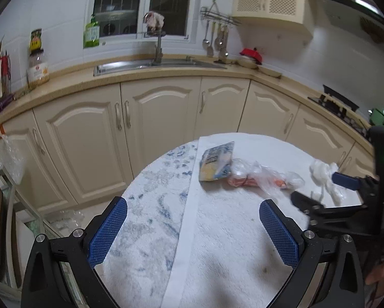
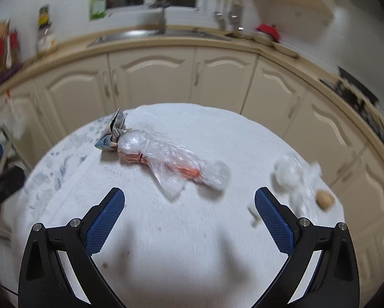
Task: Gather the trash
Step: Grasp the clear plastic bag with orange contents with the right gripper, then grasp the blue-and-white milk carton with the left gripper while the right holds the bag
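- The trash lies loose on a white towel covering a round table: a clear plastic bag with something orange inside sits near the middle, limp and crinkled, its open end flopped toward the camera.
- Touching the bag's far end is a blue-and-yellow snack wrapper, creased and partly folded.
- Off to the right, apart from the bag, sits a crumpled white wad, tissue or thin plastic; the blur in the right wrist view makes it hard to tell which.
- Just beside the wad lies a small brown nutshell-like piece, and a few crumbs dot the towel.
- The right gripper hangs above the towel short of the bag, fingers spread wide, holding nothing.
- The left gripper is likewise spread and empty, over the towel's blue-patterned edge.
- Risk: the bag is slippery and slack, so a pinch on one thin fold could let it slide free or spill its contents.
- Risk: pressing low could snag the towel pile with the bag and drag the cloth, scattering the wrapper and small scraps.
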Action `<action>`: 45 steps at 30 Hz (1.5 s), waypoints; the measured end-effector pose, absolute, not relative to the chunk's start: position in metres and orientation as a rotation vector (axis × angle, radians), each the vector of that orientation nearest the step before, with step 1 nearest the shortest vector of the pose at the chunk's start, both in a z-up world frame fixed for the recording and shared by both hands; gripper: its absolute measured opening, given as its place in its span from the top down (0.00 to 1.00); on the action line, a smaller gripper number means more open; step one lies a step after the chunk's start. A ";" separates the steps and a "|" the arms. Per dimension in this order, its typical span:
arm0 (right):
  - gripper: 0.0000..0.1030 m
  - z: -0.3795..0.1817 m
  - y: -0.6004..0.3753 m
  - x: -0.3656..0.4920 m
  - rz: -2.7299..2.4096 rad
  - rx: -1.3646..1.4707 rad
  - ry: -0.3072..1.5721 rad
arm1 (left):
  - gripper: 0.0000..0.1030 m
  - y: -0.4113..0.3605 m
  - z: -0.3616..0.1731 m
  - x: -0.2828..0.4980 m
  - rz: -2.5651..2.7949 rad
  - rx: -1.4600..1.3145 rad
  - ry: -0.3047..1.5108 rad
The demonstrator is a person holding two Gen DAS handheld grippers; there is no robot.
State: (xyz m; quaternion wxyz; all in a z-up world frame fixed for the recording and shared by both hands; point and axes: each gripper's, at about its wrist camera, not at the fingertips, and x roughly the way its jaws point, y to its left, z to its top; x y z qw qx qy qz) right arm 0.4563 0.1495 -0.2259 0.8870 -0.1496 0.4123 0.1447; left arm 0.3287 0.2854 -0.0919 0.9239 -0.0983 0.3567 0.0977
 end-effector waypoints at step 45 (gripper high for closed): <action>0.72 -0.280 0.114 0.533 0.066 -0.036 1.092 | 0.01 0.298 -0.180 0.525 -0.093 -0.194 1.000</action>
